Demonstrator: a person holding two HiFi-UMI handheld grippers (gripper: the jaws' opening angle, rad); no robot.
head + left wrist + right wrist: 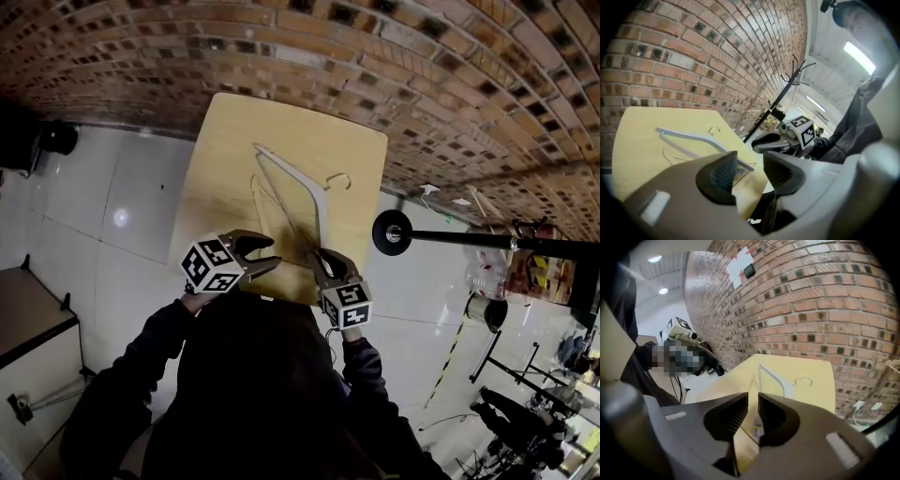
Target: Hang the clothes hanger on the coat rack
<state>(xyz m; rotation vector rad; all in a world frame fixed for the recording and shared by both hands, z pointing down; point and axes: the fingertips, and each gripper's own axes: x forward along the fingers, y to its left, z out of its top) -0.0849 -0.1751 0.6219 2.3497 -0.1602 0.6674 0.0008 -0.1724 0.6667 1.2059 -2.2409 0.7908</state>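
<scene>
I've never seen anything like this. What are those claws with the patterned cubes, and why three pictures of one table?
There is no robot: a person holds a two-jaw gripper in each hand, and the patterned cubes are parts of those grippers. One picture comes from a camera on the person's head, looking down; the other two from cameras riding on each gripper, looking along its jaws. On the wooden table lies a white clothes hanger; a black coat rack stands beside the table. The left gripper is open and empty. The right gripper, at the hanger's near end, has its jaws slightly apart, pressing on nothing.
</scene>
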